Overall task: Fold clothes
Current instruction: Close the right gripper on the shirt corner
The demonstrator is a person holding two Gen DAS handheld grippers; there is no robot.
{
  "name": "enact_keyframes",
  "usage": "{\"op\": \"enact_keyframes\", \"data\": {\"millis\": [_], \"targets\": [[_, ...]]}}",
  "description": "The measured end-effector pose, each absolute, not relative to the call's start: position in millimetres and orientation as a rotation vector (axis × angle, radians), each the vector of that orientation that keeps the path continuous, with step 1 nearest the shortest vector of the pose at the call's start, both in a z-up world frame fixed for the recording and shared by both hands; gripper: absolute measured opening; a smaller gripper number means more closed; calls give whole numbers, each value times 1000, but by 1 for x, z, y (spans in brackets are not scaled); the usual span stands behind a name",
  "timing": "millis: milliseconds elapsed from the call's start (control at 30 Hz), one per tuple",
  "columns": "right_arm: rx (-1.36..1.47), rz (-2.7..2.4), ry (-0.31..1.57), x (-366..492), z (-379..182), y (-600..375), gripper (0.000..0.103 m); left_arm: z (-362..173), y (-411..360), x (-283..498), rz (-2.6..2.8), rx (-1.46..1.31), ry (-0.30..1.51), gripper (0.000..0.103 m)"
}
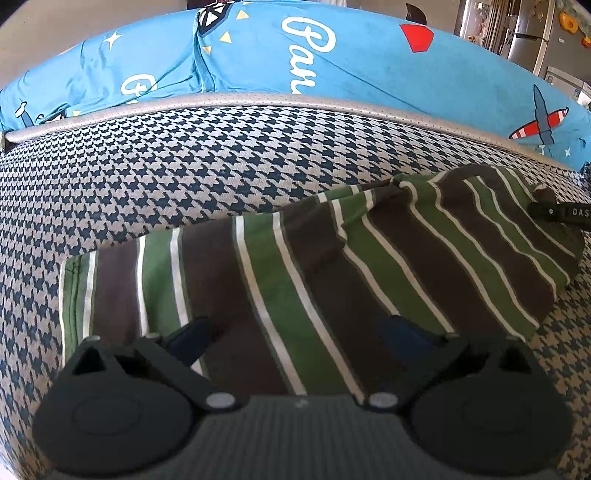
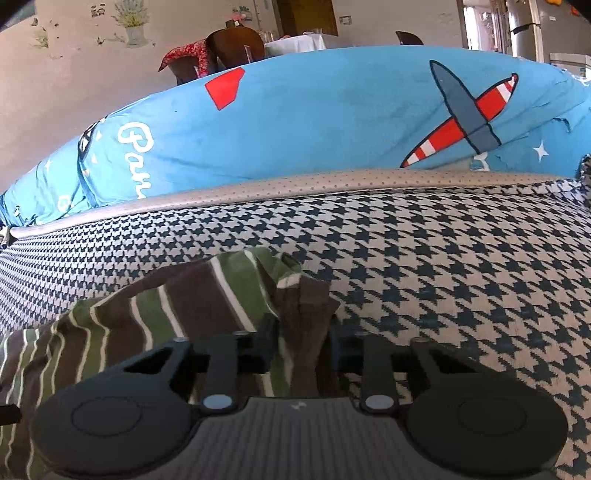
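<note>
Striped garment [image 1: 314, 266], green and brown bands with thin white lines, is lying on the houndstooth cover [image 1: 184, 166] of the surface, mostly flat on its left part, bunched and rumpled toward the right end. In the left wrist view it is filling the middle and lower right; its hemmed left edge is sitting straight on the cover.

Left gripper [image 1: 295, 336] is hanging over the garment with jaws spread wide, dark blue fingertips [image 1: 192, 332] well apart, nothing pinched between them; whether the tips are touching the cloth below, cannot tell.

Right gripper [image 2: 301, 339] is clenching a gathered brown fold at the garment's right end; cloth is standing up between the two pads and both are pressing into it, jaws narrow. In that view the garment [image 2: 147, 314] is trailing off to the lower left, the pinched bit rising a little above the rest. A black bit of the right tool [image 1: 561, 214] with white letters is showing at the garment's far right edge in the left wrist view.

Behind the houndstooth cover a grey perforated trim [image 2: 332, 181] is running across, and beyond it a blue quilt [image 2: 314, 118] with plane prints, red shapes and white script is piled up. Farther back, a wall with flower decals [image 2: 131, 22], a dark wooden chair [image 2: 232, 44] and a table with a white cloth [image 2: 295, 40] are showing
</note>
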State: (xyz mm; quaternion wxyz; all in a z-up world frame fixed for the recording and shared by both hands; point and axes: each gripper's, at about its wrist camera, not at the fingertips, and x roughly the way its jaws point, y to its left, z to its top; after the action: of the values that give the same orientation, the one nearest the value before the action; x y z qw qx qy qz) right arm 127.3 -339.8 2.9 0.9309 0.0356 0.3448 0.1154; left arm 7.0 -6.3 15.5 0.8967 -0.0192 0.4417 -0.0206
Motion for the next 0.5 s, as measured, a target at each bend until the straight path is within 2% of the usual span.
{"op": "enact_keyframes", "data": {"millis": [133,500], "targets": [[49,227,696,126,8,-332,16,16,-7,8,-43,-43,915,103],[-52,238,571,96,40,-289,14,19,-5,10,-41,-54,908,103]]}}
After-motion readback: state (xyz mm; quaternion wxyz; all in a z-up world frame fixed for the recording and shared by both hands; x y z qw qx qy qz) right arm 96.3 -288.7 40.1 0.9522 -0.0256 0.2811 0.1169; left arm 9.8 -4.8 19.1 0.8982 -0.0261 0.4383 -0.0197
